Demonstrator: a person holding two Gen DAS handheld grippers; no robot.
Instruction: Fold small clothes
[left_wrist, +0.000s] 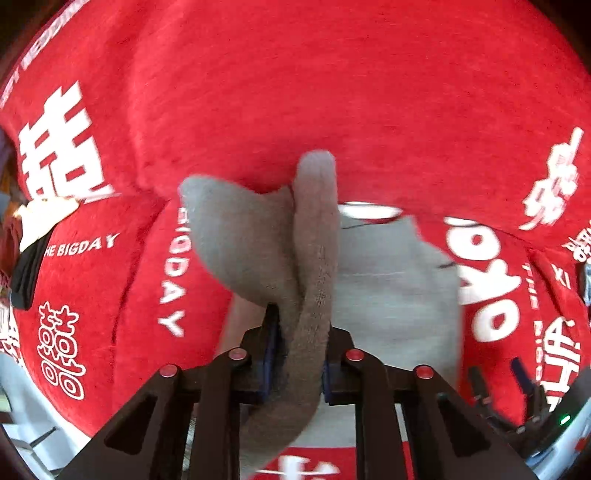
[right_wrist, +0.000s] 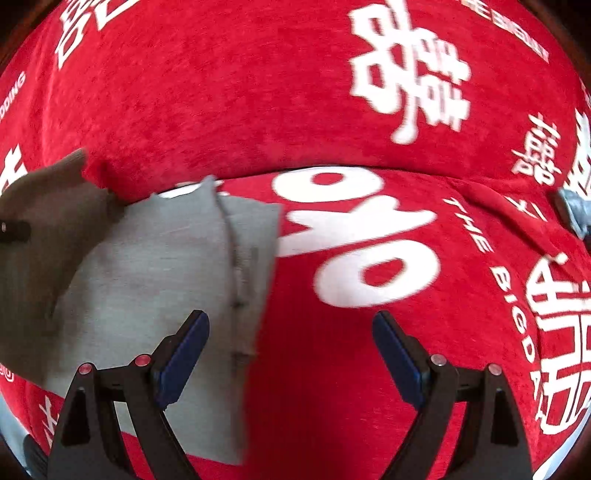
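Left tongs (left_wrist: 297, 354) pinched tight on a bunched edge of the grey garment (left_wrist: 258, 240), lifting it off the red printed cloth (left_wrist: 332, 92). Right tongs (right_wrist: 291, 354) spread wide, holding nothing, hovering over the garment's right edge (right_wrist: 251, 258) lying flat on the cloth. Likely trouble: thick fleece slipping from so narrow a pinch, or the fold landing crooked with the flat part unpinned.
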